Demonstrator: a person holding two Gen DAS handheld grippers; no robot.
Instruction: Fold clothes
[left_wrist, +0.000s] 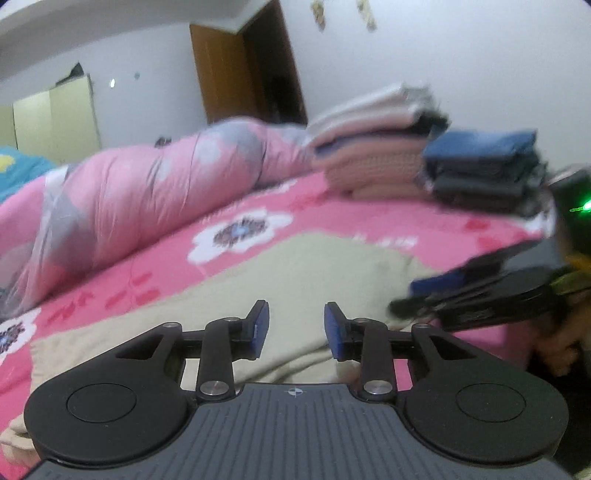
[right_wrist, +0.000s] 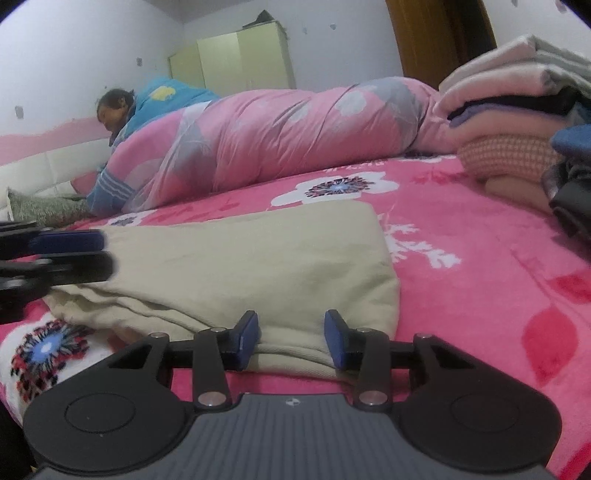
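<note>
Pink flowered bedding carried a folded beige garment, no label readable. Left gripper and right gripper hovered at its near edge, jaws parted, pinching nothing. Stacked folded clothes sat beyond.

A folded beige garment lies flat on the pink floral bedspread, with open bedspread to its right and beyond its far edge. Further back, a long rolled pink quilt blocks the far side of the bed. Two stacks of folded clothes and close off the far right corner. The left gripper hovers over the garment's left edge.
</note>
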